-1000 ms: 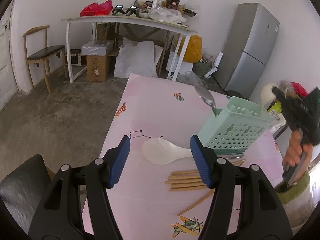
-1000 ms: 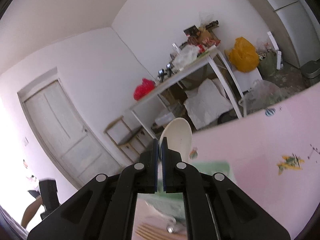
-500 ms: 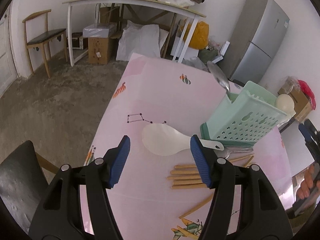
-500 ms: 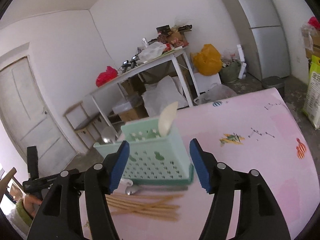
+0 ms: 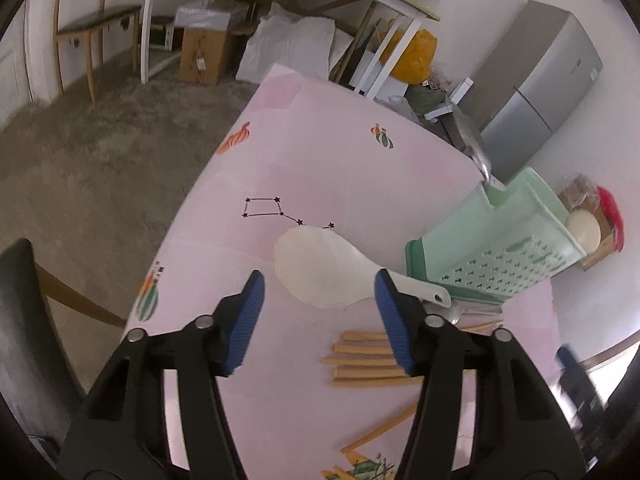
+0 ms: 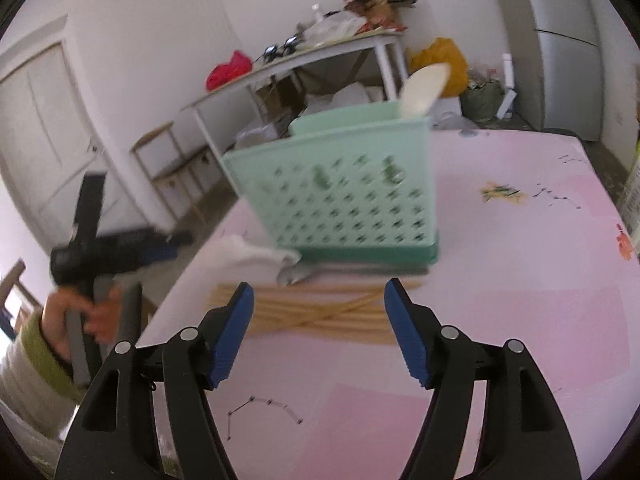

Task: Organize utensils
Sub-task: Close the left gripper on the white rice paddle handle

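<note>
A mint-green perforated utensil basket (image 5: 496,252) (image 6: 340,196) stands on the pink table (image 5: 320,168). A metal spoon (image 5: 472,148) and a white rice paddle (image 5: 583,227) (image 6: 423,88) stand in it. A second white rice paddle (image 5: 324,266) (image 6: 248,254) lies flat beside the basket, just beyond my open, empty left gripper (image 5: 318,318). Several wooden chopsticks (image 5: 368,360) (image 6: 316,312) lie on the table in front of the basket. A metal utensil (image 6: 294,274) lies at the basket's foot. My right gripper (image 6: 320,334) is open and empty, above the chopsticks.
A black chair (image 5: 24,320) stands at the table's left edge. Beyond are a white cluttered table (image 6: 296,60), a wooden chair (image 5: 92,36), boxes (image 5: 204,52) and a grey fridge (image 5: 536,88). The person's hand holding the left gripper (image 6: 84,248) shows in the right wrist view.
My right gripper opened, left the white paddle standing in the basket, and pulled back and down toward the chopsticks. My left gripper tilted down and moved closer to the flat paddle.
</note>
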### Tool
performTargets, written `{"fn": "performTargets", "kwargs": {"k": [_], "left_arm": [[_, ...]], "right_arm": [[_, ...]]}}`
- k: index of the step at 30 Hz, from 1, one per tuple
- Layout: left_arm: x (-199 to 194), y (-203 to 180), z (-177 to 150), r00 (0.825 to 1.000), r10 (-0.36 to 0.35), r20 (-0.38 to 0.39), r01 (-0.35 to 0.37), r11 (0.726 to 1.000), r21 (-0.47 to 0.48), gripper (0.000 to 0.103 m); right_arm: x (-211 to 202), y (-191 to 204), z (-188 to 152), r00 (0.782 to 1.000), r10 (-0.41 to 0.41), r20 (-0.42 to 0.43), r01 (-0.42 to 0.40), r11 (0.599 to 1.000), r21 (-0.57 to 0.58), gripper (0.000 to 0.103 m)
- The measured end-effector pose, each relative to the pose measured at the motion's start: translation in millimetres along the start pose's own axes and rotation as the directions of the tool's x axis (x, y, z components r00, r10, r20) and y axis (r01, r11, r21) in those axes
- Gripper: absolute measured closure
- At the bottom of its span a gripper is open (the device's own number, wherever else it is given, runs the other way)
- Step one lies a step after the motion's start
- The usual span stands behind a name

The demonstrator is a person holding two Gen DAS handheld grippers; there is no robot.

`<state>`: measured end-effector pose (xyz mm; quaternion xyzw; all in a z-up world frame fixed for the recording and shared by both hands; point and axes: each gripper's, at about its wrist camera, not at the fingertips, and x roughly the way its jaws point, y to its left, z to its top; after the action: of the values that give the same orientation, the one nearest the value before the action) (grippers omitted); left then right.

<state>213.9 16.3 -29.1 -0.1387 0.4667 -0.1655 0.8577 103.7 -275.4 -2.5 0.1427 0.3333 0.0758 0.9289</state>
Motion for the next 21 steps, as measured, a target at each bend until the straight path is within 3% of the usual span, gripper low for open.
{"fn": "performTargets", "kwargs": {"k": [7,13,21], "left_arm": [[35,18,9,0.997,-0.029,-0.072,0.021,0.994,-0.109,0.069],[49,28,7,0.995,-0.067,-0.077,0.053,0.984,-0.169,0.084],[45,42,10,0.995,-0.092,-0.041,0.079,0.965,-0.249,0.081]], "right_arm": [[0,10,-8,0.999,0.022,-0.024,-0.022,0.999,-0.024,0.037],[-6,9,-9,0.999,0.025,-0.026,-0.025,1.0,-0.01,0.037],[-7,14,-11,0.999,0.03,-0.038,-0.03,0.999,-0.015,0.037]]}}
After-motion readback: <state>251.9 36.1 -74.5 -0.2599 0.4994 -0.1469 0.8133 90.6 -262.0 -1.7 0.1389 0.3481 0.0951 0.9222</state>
